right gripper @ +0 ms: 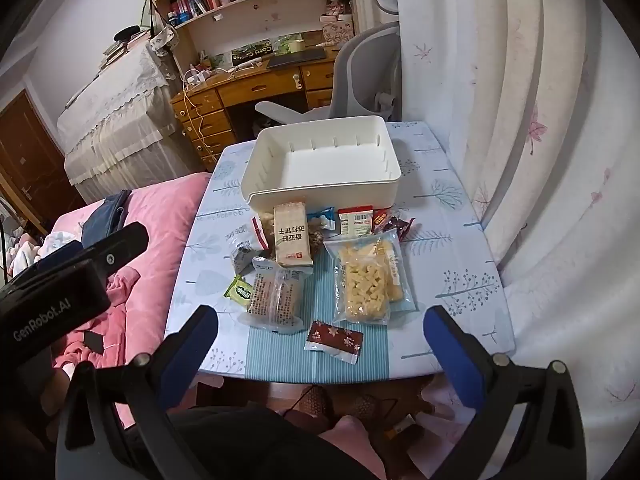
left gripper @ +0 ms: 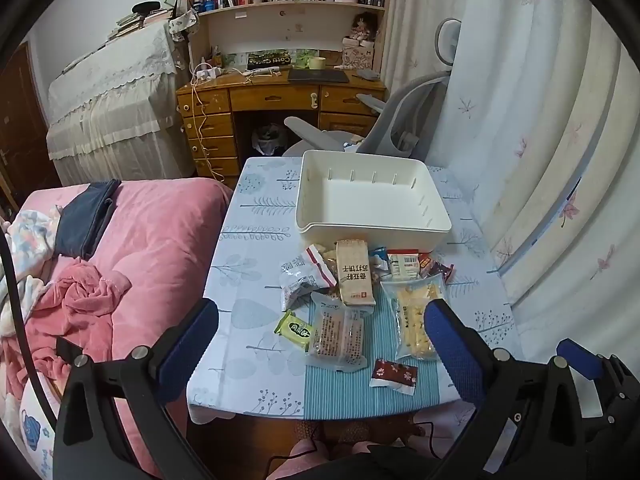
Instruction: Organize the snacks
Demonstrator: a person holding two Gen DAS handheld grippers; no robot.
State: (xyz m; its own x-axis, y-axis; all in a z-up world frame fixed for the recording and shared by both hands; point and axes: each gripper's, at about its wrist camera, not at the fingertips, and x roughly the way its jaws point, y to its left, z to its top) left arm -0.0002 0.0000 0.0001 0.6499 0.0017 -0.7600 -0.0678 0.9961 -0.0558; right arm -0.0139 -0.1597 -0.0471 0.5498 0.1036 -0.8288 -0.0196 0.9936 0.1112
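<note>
An empty white plastic bin [left gripper: 372, 196] [right gripper: 324, 168] stands at the far part of the small table [left gripper: 256, 360] [right gripper: 460, 240]. Several snack packets lie in front of it: a tan cracker pack [left gripper: 354, 278] [right gripper: 291, 240], a clear bag of yellow snacks [left gripper: 416, 320] [right gripper: 366, 280], a clear biscuit pack [left gripper: 338, 338] [right gripper: 276, 296], a small green packet [left gripper: 294, 330] [right gripper: 239, 292] and a dark red packet [left gripper: 394, 374] [right gripper: 335, 340]. My left gripper [left gripper: 320, 324] and right gripper [right gripper: 320, 330] are both open and empty, held above the table's near edge.
A pink-covered bed [left gripper: 152, 240] adjoins the table on the left. A curtain [left gripper: 540, 160] hangs close on the right. A grey office chair [left gripper: 384, 128] and a wooden desk [left gripper: 272, 96] stand behind the table. The left gripper's body [right gripper: 60, 292] shows at the right wrist view's left.
</note>
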